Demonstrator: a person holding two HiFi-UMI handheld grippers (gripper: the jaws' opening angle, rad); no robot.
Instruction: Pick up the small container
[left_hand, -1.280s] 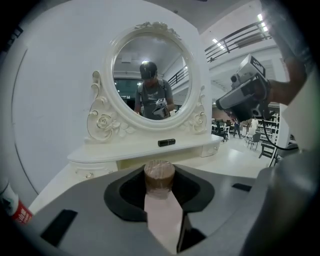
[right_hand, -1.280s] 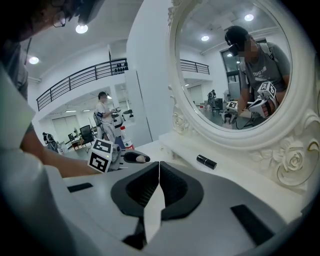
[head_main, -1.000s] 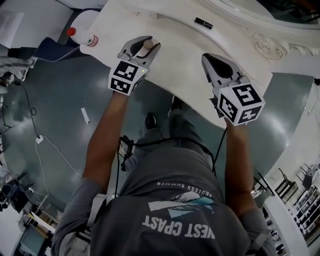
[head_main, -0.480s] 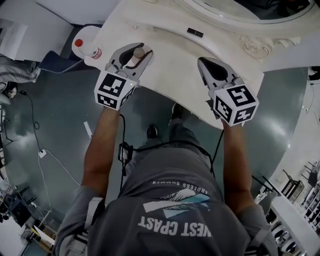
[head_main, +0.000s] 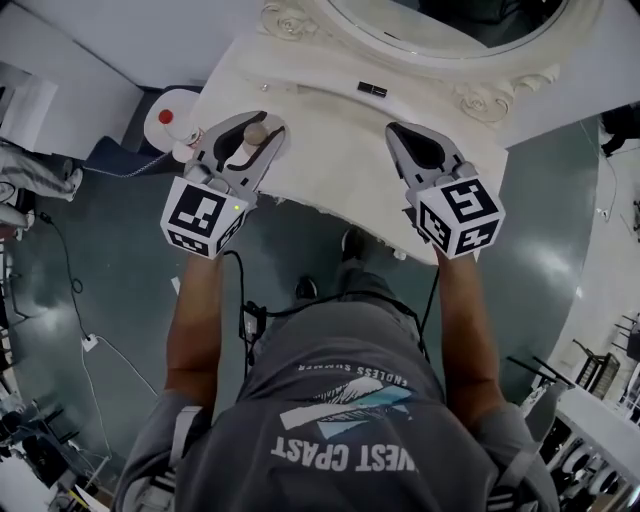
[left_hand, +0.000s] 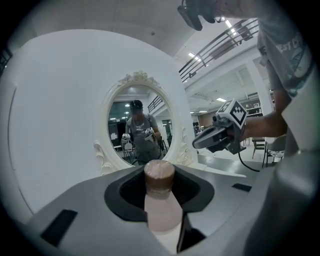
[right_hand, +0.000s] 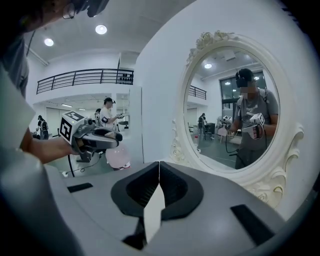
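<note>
Since the grip is already made, this entry records one relation first: the small container lies inside the left gripper, not ahead of it or to either side.

- Left gripper: jaws drawn in narrow, pressing the container's pale body from both sides. The brown cap stands clear above the jaw pads in the left gripper view.
- Small container: its long axis runs crosswise to the closing direction, cap end uppermost and towards the jaw tips. Its base is hidden, so whether it touches the table cannot be told.
- Right gripper: jaws pressed together with nothing between them. It is held level with the left and well apart from it, much the farther of the two from the container.
- Table: white with a carved edge, lying under both grippers.
- Mirror: oval with an ornate white frame, standing behind the table.
- Small dark item: lies on the tabletop between the grippers and nearer the mirror, and is too small to identify.
- Red-capped bottle: just beyond the table's left end, beside the left gripper.

Judgement: the coming move is a straight lift by the left gripper, and the main risk is the smooth body slipping down through the pads.
</note>
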